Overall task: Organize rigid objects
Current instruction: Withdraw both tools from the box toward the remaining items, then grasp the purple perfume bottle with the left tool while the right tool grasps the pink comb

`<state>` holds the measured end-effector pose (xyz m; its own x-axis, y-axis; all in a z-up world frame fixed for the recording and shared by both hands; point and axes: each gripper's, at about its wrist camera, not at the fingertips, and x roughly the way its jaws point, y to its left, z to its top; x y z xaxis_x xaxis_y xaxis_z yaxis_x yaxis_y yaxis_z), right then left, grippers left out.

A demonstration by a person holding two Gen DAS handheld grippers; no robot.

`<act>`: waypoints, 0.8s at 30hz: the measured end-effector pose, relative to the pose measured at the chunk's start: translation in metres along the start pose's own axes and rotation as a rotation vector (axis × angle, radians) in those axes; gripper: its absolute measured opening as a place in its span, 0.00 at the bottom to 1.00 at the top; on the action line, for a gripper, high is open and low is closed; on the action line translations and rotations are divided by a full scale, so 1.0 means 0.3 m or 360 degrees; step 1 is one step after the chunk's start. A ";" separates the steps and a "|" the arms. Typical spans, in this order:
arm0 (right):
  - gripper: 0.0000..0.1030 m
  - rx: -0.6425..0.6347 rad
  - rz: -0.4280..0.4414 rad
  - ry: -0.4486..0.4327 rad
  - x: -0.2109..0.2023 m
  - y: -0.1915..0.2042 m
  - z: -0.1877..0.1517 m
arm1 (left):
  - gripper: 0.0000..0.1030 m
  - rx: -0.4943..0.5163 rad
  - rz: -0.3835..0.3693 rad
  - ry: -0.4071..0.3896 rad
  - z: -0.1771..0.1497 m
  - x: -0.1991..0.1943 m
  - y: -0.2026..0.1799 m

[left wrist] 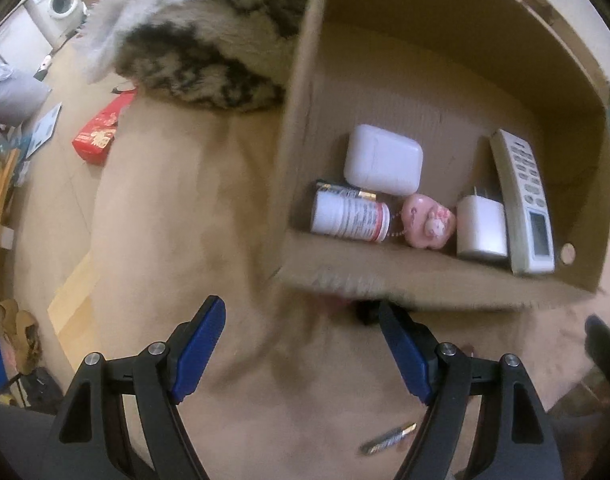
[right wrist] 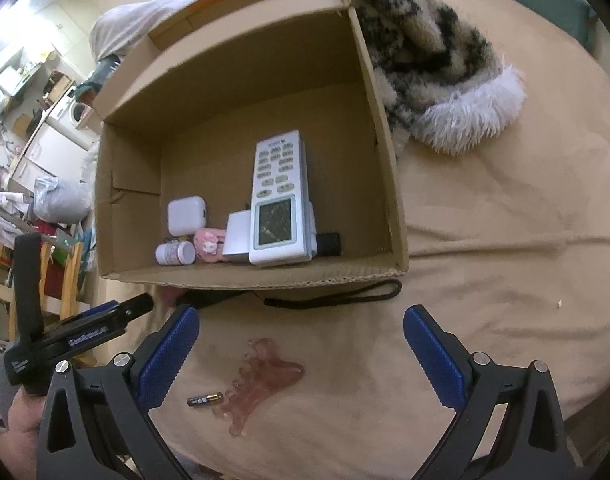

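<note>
Right gripper [right wrist: 299, 334] open | battery [right wrist: 206, 401] between fingers, untouched

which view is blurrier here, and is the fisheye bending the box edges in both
Left wrist view is blurrier: the near rim of the cardboard box and the battery on the blanket smear, as from motion. Right wrist view is sharper: the remote control buttons and the battery read crisply. Both views bow the box walls and darken at the corners.
</note>
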<state>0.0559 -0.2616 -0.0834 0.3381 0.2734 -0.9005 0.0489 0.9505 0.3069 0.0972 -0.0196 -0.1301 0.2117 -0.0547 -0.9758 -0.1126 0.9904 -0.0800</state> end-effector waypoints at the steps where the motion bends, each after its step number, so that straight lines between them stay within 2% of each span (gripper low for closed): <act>1: 1.00 0.0004 0.0003 0.0010 0.006 0.001 0.003 | 0.75 -0.0014 -0.0002 -0.0004 0.008 0.012 -0.008; 4: 1.00 -0.0007 0.0005 0.0024 0.017 0.011 0.010 | 0.75 0.0030 0.0004 -0.0056 0.026 0.053 -0.062; 6: 1.00 -0.0020 0.0005 0.0031 0.022 0.019 0.011 | 0.75 0.0101 0.0056 -0.0049 0.030 0.092 -0.108; 10: 1.00 -0.0046 0.0003 0.0052 0.031 0.030 0.008 | 0.74 0.0104 0.0075 -0.0048 0.031 0.140 -0.129; 12: 1.00 -0.0056 -0.0001 0.0061 0.036 0.031 0.007 | 0.67 0.0100 0.0079 -0.0049 0.033 0.154 -0.126; 14: 1.00 -0.0055 0.0000 0.0072 0.039 0.028 0.007 | 0.42 0.0102 0.0095 -0.0056 0.029 0.152 -0.128; 15: 1.00 -0.0055 0.0001 0.0076 0.042 0.027 0.009 | 0.36 0.0112 0.0095 -0.0060 0.026 0.149 -0.127; 16: 1.00 -0.0053 0.0000 0.0081 0.044 0.028 0.009 | 0.25 0.0125 0.0089 -0.0059 0.024 0.148 -0.124; 19: 1.00 -0.0063 0.0030 0.0121 0.058 0.034 0.008 | 0.23 0.0146 0.0070 -0.0052 0.018 0.147 -0.114; 21: 1.00 -0.0101 0.0057 0.0195 0.087 0.049 -0.004 | 0.23 0.0141 0.0063 -0.0050 0.015 0.134 -0.094; 24: 1.00 -0.0269 0.0056 0.0420 0.172 0.099 -0.052 | 0.22 0.0168 0.0084 -0.0038 -0.009 0.113 -0.081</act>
<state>0.0601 -0.2169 -0.1254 0.0803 0.3142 -0.9459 -0.1226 0.9449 0.3035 0.1045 -0.0460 -0.1617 0.2313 -0.0001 -0.9729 -0.0215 0.9998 -0.0053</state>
